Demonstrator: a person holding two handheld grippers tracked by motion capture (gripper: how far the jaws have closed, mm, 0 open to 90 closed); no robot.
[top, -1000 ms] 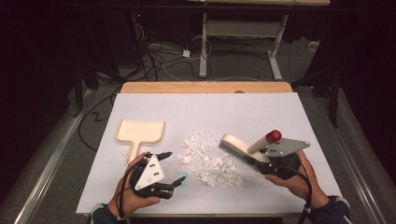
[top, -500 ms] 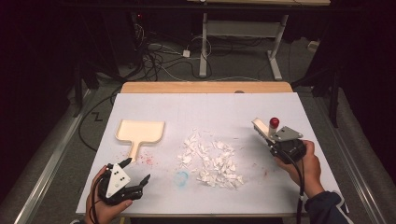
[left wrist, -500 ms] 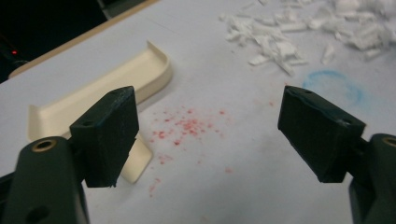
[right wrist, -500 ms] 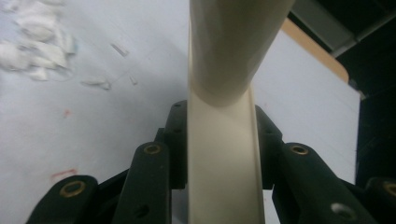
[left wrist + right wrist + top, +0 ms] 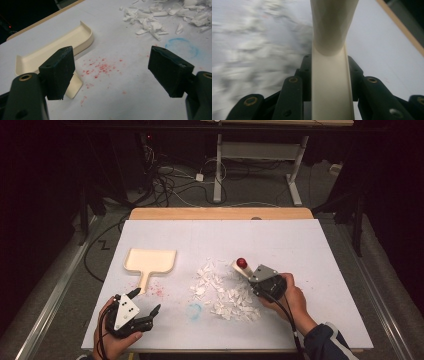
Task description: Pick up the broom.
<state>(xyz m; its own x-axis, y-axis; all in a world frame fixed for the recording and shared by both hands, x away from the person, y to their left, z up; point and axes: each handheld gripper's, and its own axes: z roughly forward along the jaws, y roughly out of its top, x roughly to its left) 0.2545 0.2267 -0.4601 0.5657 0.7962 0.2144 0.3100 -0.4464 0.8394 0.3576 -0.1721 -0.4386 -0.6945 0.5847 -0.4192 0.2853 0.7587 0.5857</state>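
A cream brush handle is clamped in the right claw beside the white scraps at mid-surface. The left claw, gaping and empty, is held near the front-left corner, below the cream dustpan.

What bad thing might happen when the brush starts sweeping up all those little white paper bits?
1. The cream plastic brush, clamped in the right hand-held gripper, might fling the white paper scraps across the white table.
2. The cream plastic dustpan lies loose, away from the pile; the open left hand-held gripper holds nothing, so the pan may slide when bits get pushed in.
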